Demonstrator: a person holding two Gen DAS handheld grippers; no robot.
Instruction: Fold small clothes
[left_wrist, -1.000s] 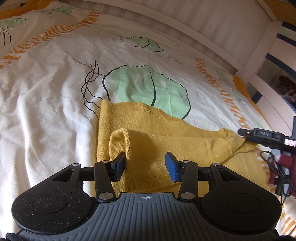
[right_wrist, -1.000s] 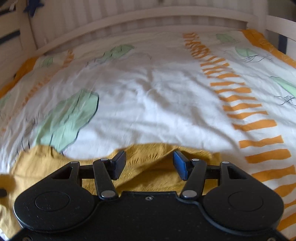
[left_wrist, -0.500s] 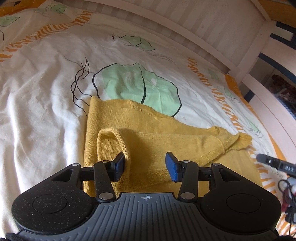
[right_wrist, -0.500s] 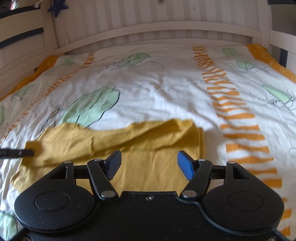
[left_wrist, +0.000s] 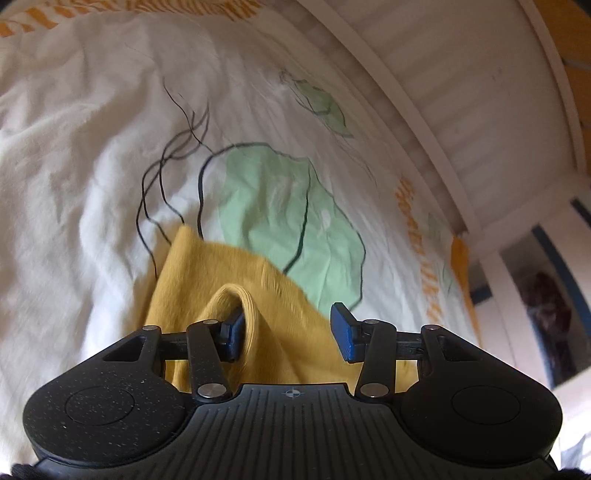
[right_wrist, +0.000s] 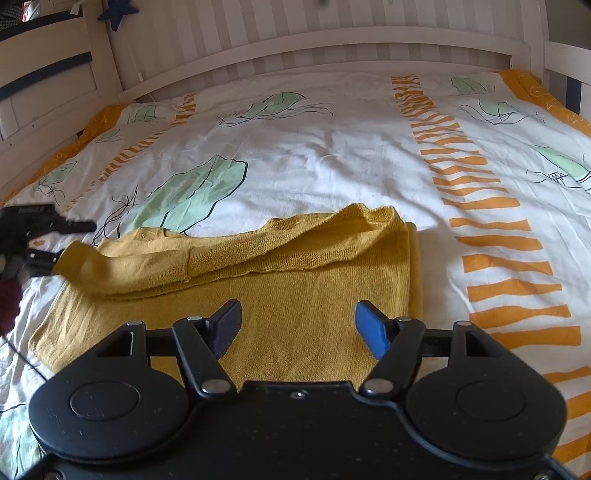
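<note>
A mustard-yellow knit sweater (right_wrist: 295, 288) lies flat on the bed, one sleeve (right_wrist: 147, 266) folded across its body. My right gripper (right_wrist: 297, 325) hovers open over the sweater's near part with nothing between its pads. In the left wrist view the sweater (left_wrist: 192, 266) fills the space below my left gripper (left_wrist: 288, 325). The sleeve's cuff (left_wrist: 236, 295) is raised and loops around the left finger (left_wrist: 232, 332); the right pad stands apart from the cloth. The right wrist view shows the left gripper (right_wrist: 72, 240) at the far left, by the cuff (right_wrist: 77, 254).
The duvet (right_wrist: 332, 162) is white with green leaves and orange stripes, and wrinkled. A white slatted headboard (right_wrist: 295, 40) closes the far end. Side rails stand at the left (right_wrist: 44, 92) and the right (right_wrist: 565, 55) of the bed.
My left gripper has rolled and moved in on the sleeve's cuff, which now wraps its left finger. The right gripper has drawn back from the sweater's far edge with wider jaws.
</note>
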